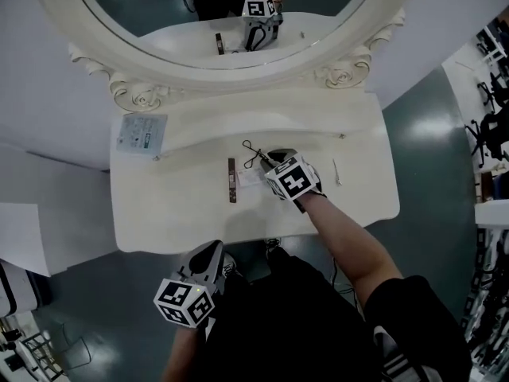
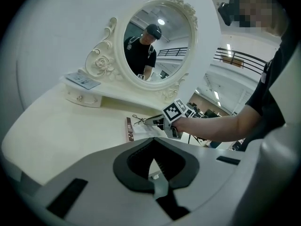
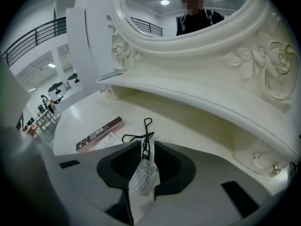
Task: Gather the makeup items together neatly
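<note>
Head view: right hand-held gripper (image 1: 269, 160) over the counter (image 1: 175, 205); slim brown box (image 1: 232, 180) just left of it, long axis front-to-back. Left hand-held gripper (image 1: 213, 251) well off the edge.
Left gripper view: jaws together, empty.
Right gripper view: clamped on eyelash curler (image 3: 143, 136).
</note>
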The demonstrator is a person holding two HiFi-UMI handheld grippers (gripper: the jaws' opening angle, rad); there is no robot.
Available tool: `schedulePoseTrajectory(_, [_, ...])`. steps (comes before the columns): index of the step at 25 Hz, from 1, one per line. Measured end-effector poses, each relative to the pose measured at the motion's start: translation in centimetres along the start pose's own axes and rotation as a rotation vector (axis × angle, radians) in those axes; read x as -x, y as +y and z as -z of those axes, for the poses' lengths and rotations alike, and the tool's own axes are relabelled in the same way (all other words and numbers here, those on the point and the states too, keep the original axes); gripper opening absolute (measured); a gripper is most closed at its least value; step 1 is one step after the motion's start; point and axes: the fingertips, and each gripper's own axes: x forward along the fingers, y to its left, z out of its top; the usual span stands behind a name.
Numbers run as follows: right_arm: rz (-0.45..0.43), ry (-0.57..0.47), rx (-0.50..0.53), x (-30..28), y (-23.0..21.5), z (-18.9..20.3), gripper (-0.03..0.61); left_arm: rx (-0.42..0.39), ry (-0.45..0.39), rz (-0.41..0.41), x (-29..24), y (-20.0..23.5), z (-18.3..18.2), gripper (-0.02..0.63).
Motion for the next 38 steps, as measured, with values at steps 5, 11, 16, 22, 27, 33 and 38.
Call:
schedulePoseTrajectory(5, [0.015, 0.011, 0.018, -0.7, 0.0, -0.1, 0.054, 0.020, -0.001, -0.011, 0.1, 0.6, 0.4, 0.008])
schedulePoseTrajectory(11, [0.089, -0.091, -0.027, 1.3, -0.8, -1.2, 0.044, -0.001, 0.006, 0.025, -0.7, 0.1, 0.1, 0.008])
schedulePoseTrajectory(16, [0.144, -0.143, -0.150, 4.6, -1.9, 0.3, 0.043, -0.043, 0.035, 0.087, -1.9, -1.0, -0.2, 0.008])
schedulePoseTrajectory(22, [0.232, -0.174, -0.307, 8.2, -3.7, 4.1, 0.043, -0.097, 0.075, 0.162, -3.4, -2.8, -0.3, 0.008])
schedulePoseTrajectory(27, [0.313, -0.162, -0.440, 10.2, -5.0, 8.3, 0.043, -0.135, 0.109, 0.216, -4.3, -4.1, -0.4, 0.008])
schedulePoseTrajectory(33, [0.374, -0.144, -0.537, 10.9, -5.5, 11.1, 0.043, -0.160, 0.137, 0.256, -5.2, -4.9, -0.4, 0.008])
schedulePoseTrajectory(38, [0.382, -0.132, -0.602, 10.3, -4.9, 12.0, 0.043, -0.170, 0.155, 0.272, -5.6, -4.9, -0.3, 0.008])
